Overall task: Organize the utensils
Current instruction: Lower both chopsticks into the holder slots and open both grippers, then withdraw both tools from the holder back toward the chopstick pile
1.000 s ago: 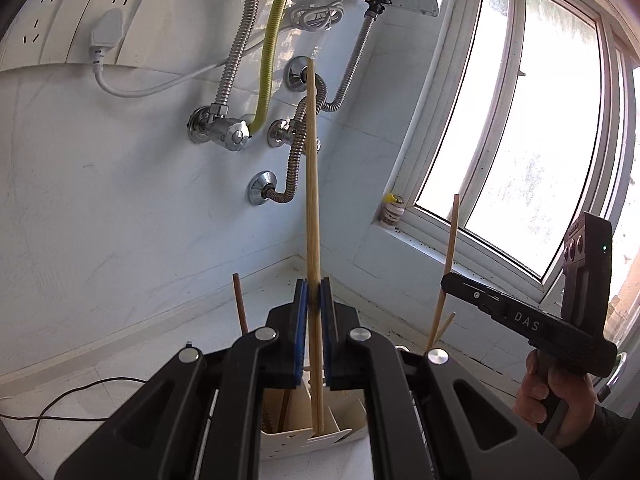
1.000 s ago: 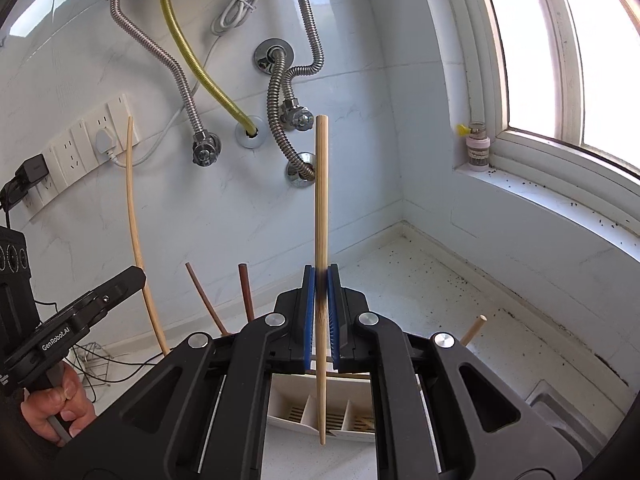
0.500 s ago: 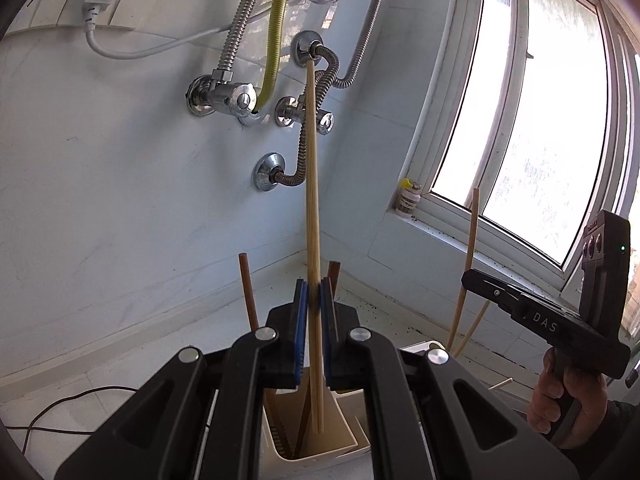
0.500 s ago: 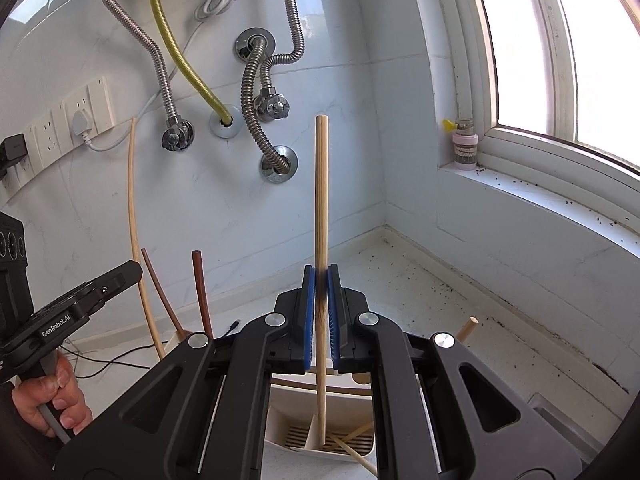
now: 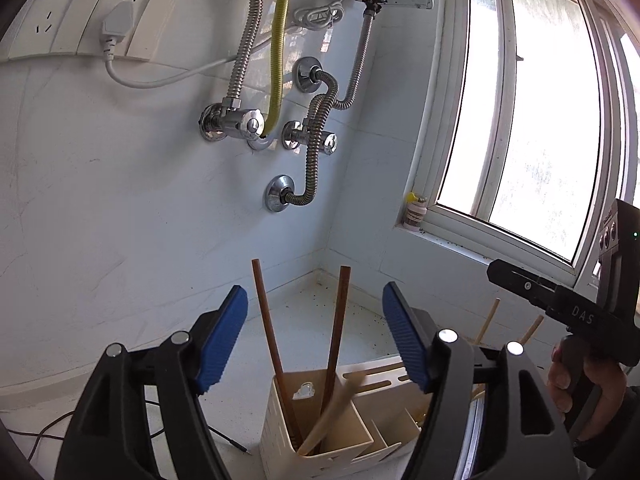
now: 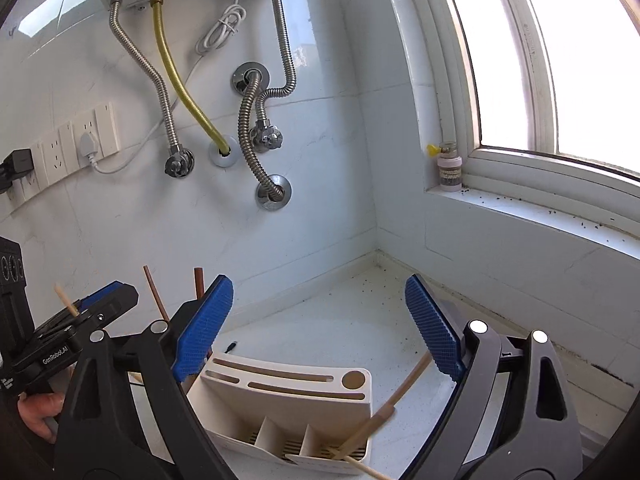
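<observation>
A cream utensil holder (image 5: 340, 452) with compartments stands on the white counter; it also shows in the right wrist view (image 6: 296, 412). Two dark brown chopsticks (image 5: 268, 332) stand in its left compartment, and a pale chopstick (image 5: 332, 412) leans there, blurred. My left gripper (image 5: 316, 340) is open and empty above that compartment. My right gripper (image 6: 320, 328) is open and empty above the holder's right side, where a pale chopstick (image 6: 384, 408) leans in the right compartment. Another pale stick (image 6: 360, 464) lies low at the holder's front.
Metal hoses and valves (image 5: 316, 136) hang on the tiled wall behind. Wall sockets (image 5: 92, 28) sit at upper left. A window (image 5: 532, 120) and sill with a small bottle (image 5: 414, 212) are at right. A black cable (image 5: 40, 432) lies on the counter.
Both grippers have opened and let go of their pale chopsticks, which have dropped into the holder and now lean in its compartments.
</observation>
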Demonstrator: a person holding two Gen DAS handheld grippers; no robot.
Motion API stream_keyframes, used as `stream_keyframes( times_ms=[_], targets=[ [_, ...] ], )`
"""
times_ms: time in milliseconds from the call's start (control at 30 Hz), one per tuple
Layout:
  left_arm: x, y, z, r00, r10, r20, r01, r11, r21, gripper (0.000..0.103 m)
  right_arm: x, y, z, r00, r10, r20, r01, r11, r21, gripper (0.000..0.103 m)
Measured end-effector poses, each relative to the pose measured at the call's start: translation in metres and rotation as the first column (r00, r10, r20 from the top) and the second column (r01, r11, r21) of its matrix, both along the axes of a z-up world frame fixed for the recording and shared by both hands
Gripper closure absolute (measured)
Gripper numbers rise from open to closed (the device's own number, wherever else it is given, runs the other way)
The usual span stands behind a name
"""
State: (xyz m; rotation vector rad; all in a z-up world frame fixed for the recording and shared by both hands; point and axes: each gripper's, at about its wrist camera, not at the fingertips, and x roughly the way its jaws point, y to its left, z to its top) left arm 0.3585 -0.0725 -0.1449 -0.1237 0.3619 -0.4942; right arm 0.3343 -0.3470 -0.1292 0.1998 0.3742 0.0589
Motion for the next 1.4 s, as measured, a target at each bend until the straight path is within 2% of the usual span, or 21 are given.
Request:
stream_keyframes(
  times_ms=[367, 667, 900, 1067, 1167, 1400],
  targets=[
    [-0.026, 0.018, 0.028, 0.997, 0.036, 0.061, -0.035, 0.999, -0.011, 0.030, -0.012, -0.001, 0.019, 1.000, 0.002, 0.027, -0.002, 1.000, 0.000, 0.020],
    [-0.061, 0.061, 0.069, 0.982, 0.139, 0.131, -0.133, 0.990, -0.049, 0.022, -0.026, 0.015, 0.046, 0.998, 0.037, 0.052, -0.039, 0.999, 0.038, 0.020],
    [-0.099, 0.107, 0.089, 0.950, 0.261, 0.170, -0.257, 0.965, -0.042, 0.013, -0.033, 0.048, 0.055, 0.993, 0.105, 0.055, -0.107, 0.993, 0.050, 0.019],
    [-0.122, 0.142, 0.096, 0.936, 0.329, 0.124, -0.326, 0.944, -0.040, 0.012, -0.039, 0.078, 0.056, 0.984, 0.168, 0.051, -0.171, 0.984, 0.058, 0.019],
    [-0.140, 0.159, 0.097, 0.922, 0.362, 0.135, -0.362, 0.932, -0.027, 0.008, -0.043, 0.097, 0.055, 0.977, 0.210, 0.048, -0.213, 0.975, 0.062, 0.019],
    [-0.179, 0.186, 0.088, 0.900, 0.417, 0.127, -0.423, 0.906, 0.022, 0.006, -0.056, 0.144, 0.053, 0.951, 0.305, 0.042, -0.307, 0.950, 0.061, 0.016]
  ],
)
